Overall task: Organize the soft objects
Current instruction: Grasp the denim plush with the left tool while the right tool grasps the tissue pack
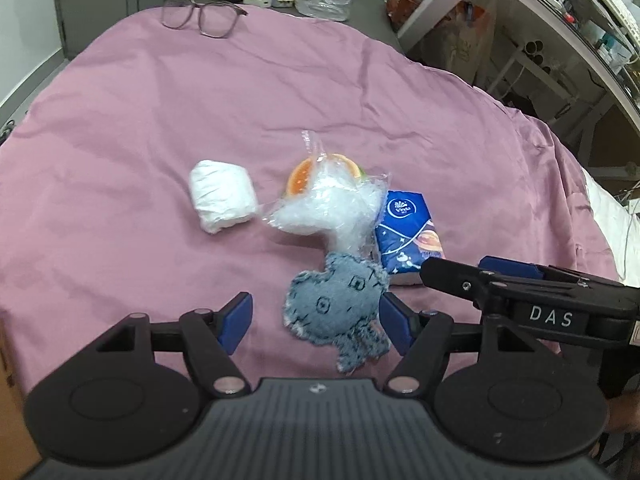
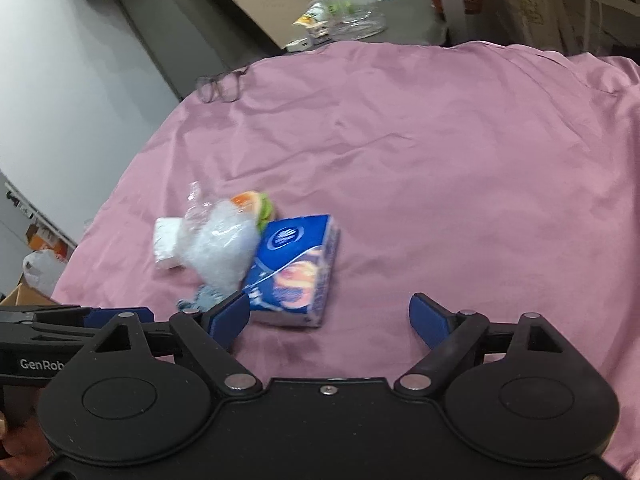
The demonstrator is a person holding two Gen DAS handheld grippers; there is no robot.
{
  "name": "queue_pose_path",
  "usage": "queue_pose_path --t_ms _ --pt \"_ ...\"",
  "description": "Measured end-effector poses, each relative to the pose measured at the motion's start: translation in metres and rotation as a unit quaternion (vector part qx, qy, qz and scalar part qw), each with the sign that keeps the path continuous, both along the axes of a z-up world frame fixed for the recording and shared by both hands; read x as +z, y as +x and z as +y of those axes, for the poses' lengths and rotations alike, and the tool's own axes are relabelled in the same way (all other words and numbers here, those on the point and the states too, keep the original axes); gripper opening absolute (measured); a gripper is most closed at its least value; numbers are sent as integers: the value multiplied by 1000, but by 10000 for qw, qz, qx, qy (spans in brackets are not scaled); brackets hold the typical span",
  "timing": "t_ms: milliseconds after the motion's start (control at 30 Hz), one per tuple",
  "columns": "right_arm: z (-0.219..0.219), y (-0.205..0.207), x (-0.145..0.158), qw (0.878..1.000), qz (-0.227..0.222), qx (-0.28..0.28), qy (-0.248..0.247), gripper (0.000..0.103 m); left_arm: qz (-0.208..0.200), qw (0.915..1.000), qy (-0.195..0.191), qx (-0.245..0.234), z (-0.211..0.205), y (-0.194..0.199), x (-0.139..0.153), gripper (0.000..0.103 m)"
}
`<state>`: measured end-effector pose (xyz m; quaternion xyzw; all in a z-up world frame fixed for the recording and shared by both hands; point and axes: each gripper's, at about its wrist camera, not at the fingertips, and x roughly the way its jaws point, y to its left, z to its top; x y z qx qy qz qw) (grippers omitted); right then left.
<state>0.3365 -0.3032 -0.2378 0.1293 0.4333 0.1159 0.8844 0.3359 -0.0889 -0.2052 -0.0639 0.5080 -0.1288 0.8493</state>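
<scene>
Currently both claws gape empty: left claw [image 1: 316, 318] straddles the grey plush [image 1: 340, 312], right claw [image 2: 330, 320] hangs just right of the blue tissue pack [image 2: 294, 272], wide bare pink sheet [image 2: 460, 160] beyond.

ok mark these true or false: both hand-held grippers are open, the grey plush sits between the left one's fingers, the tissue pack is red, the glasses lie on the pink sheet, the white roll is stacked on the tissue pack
1. Both hand-held grippers are open. True: the left hand-held gripper and the right hand-held gripper both show spread fingers.
2. The grey plush sits between the left one's fingers. True, not yet clamped.
3. The tissue pack is red. False: it is blue.
4. The glasses lie on the pink sheet. True, at its far edge.
5. The white roll is stacked on the tissue pack. False: it lies on the sheet, across the clear plastic bag from the pack.
</scene>
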Motion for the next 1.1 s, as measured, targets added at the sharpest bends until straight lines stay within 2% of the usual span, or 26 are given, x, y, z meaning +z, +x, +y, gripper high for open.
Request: queue_pose_path --t_ms 67,200,267,433,567,667,767,800,967,1100 --pt "-4 2 -2 10000 -6 -30 91 87 47 10000 -10 28 -1 4 -5 69" --pt "-4 4 -6 9998 -19 -30 176 87 213 9997 -146 -29 -2 8 -17 55" --pt "-1 5 -7 9998 -64 41 183 87 234 9994 -257 -64 -2 8 -20 39" --pt "9 9 -8 9994 -161 201 231 77 257 9989 -395 26 4 7 -19 30" --pt "22 11 -9 9993 -165 303 171 75 260 9989 -394 23 12 1 -13 24" --pt "33 11 -9 9991 -204 369 -102 74 252 9988 -399 104 21 -4 -8 20" --pt "43 12 -11 9981 -224 398 -411 57 222 9988 -372 218 31 -8 -1 17" --pt "45 12 -11 9977 -225 403 -494 55 208 9987 -386 274 36 -10 2 17" --pt "54 1 1 9943 -331 531 -862 52 121 9982 -306 498 55 -23 21 17" --pt "56 -9 14 9934 -401 462 -968 52 62 9977 -355 572 66 -36 35 17"
